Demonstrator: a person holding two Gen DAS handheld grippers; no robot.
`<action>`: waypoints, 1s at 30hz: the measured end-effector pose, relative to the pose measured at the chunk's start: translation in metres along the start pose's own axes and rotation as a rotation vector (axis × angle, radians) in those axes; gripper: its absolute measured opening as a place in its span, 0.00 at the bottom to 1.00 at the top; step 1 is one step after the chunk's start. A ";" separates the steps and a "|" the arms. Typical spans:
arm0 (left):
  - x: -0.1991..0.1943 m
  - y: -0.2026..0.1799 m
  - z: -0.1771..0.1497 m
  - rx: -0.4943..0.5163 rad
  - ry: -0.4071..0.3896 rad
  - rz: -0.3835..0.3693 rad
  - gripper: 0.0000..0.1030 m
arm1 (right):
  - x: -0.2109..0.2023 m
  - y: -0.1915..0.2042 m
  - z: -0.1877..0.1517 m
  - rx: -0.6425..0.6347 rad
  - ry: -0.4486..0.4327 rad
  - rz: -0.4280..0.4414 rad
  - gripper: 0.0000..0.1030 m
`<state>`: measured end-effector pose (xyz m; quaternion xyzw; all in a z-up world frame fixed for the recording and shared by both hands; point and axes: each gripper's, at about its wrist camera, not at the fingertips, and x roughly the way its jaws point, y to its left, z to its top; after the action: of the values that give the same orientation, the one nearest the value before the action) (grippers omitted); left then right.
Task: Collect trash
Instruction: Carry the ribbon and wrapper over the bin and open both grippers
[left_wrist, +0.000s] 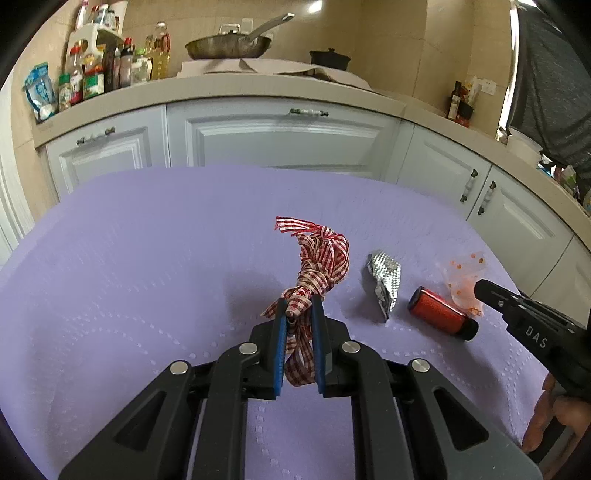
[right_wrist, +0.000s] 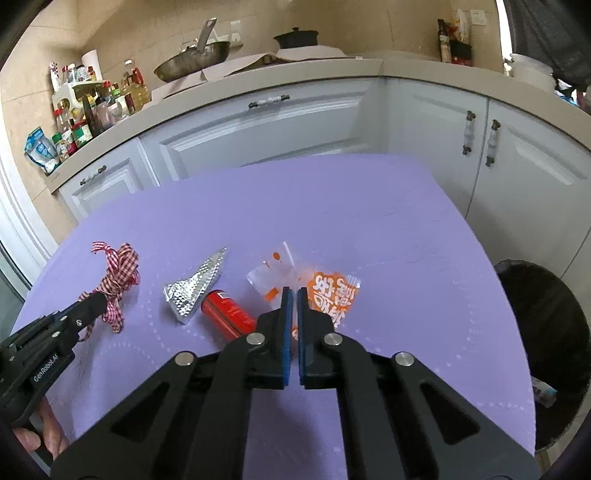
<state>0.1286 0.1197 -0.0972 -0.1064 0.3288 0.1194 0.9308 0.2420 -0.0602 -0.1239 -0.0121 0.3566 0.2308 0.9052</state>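
Observation:
My left gripper (left_wrist: 300, 301) is shut on a red-and-white checked ribbon (left_wrist: 323, 258), which hangs bunched between its blue pads; the ribbon also shows in the right wrist view (right_wrist: 118, 277). My right gripper (right_wrist: 294, 291) is shut on a clear orange-printed plastic wrapper (right_wrist: 332, 291), on the purple table (right_wrist: 388, 221); the wrapper shows in the left wrist view (left_wrist: 463, 280). A crumpled silver foil wrapper (right_wrist: 195, 291) and a red cylinder with a black cap (right_wrist: 227, 314) lie between the two grippers.
A black trash bin (right_wrist: 543, 332) stands below the table's right edge, with a small item inside. White cabinets and a counter with bottles (left_wrist: 92, 70), a pan (left_wrist: 229, 44) and a black pot (left_wrist: 330, 59) lie behind the table.

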 end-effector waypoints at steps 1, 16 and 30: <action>-0.002 -0.002 -0.001 0.006 -0.007 0.000 0.13 | -0.003 -0.002 -0.001 0.004 -0.005 -0.005 0.03; -0.029 -0.061 -0.002 0.083 -0.062 -0.127 0.12 | -0.070 -0.058 -0.020 0.062 -0.112 -0.122 0.03; -0.032 -0.199 -0.008 0.252 -0.077 -0.331 0.12 | -0.142 -0.182 -0.054 0.215 -0.193 -0.328 0.03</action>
<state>0.1575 -0.0763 -0.0592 -0.0372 0.2834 -0.0732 0.9555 0.1948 -0.2909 -0.0976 0.0487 0.2839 0.0412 0.9567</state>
